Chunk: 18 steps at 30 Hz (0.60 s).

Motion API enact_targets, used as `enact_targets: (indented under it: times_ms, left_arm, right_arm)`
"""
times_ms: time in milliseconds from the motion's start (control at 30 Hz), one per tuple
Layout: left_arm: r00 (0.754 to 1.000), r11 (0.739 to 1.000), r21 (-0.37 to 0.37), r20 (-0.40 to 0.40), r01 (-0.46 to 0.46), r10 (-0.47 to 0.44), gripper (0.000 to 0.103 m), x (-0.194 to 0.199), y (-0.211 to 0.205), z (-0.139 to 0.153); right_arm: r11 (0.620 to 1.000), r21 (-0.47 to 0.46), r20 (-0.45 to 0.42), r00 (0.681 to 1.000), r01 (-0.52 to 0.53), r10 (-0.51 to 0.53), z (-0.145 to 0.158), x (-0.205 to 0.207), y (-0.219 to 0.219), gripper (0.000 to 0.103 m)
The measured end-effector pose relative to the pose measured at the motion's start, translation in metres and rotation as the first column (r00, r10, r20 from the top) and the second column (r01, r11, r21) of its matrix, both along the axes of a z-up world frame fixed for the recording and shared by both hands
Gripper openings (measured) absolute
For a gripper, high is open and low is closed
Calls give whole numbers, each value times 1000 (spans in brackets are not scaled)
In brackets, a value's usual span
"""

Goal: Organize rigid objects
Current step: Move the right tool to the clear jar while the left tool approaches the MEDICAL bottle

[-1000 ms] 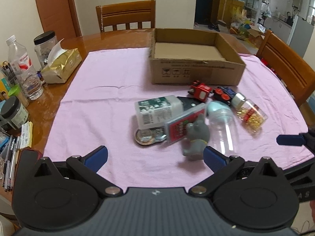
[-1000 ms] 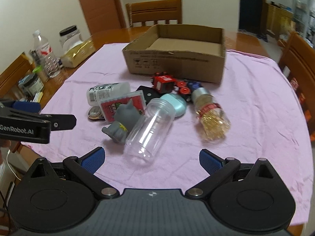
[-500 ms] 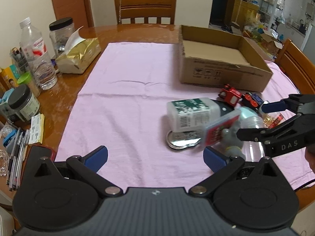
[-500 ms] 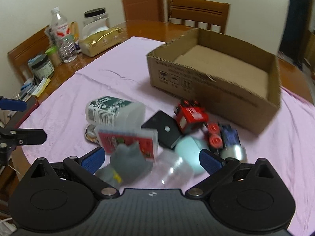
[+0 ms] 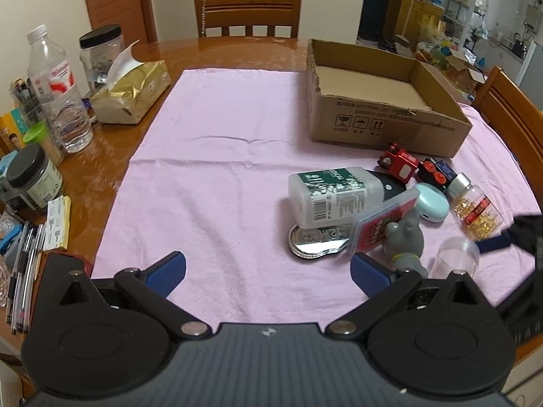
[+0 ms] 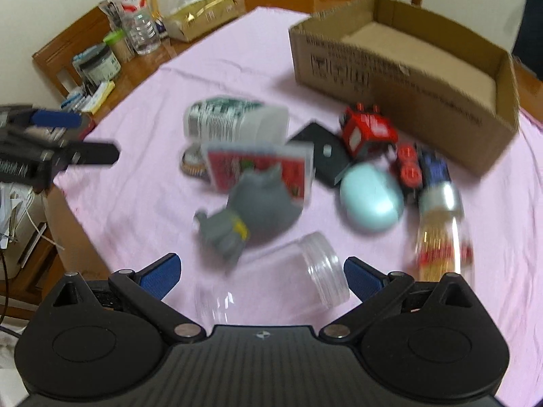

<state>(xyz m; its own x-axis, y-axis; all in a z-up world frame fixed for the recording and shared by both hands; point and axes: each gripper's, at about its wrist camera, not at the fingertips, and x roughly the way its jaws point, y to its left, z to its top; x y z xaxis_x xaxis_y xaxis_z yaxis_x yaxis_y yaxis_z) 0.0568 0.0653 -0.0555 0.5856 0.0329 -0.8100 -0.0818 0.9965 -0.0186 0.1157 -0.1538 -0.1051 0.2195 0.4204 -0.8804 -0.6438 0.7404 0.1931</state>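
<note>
Moved: right gripper (image 6: 260,273) has dropped closer, jaws wide astride the clear jar (image 6: 271,285).
Left gripper (image 5: 268,269): wide, empty.
Blurred: right view.

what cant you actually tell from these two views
- Right wrist view: motion blur smears the labels on the white bottle and red card case; text unreadable.
- Right wrist view: the clear jar lies between the right tongs, base behind the tool body; contact unclear.
- Left wrist view: the round metal tin is mostly under the bottle and case.
- Left wrist view: the cardboard box near wall hides part of its floor.
</note>
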Motion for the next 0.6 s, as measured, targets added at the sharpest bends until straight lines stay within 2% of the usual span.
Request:
enact_targets:
  times_ms: [100,233,467,600]
  left_arm:
    - [1000,1000,-3,2,16,-16,102,1,-3,0]
    - [999,999,-7,1,42,-42,102,4,-8,-1]
    - [996,996,-5,4,94,-94,102,9,-13,-1]
    - [993,993,-4,2,122,-122,102,19,-14,0]
  right_arm:
    - [999,-22,-5,999,36,-36,-1,-18,0,103]
    - [989,-75,60,990,129,-125,-6,-36,9,103]
    - [932,-177,160,944,316,-289,-20,-29,-3,103]
    - [921,-175,134,935,348,-328,-30,-25,-15,103]
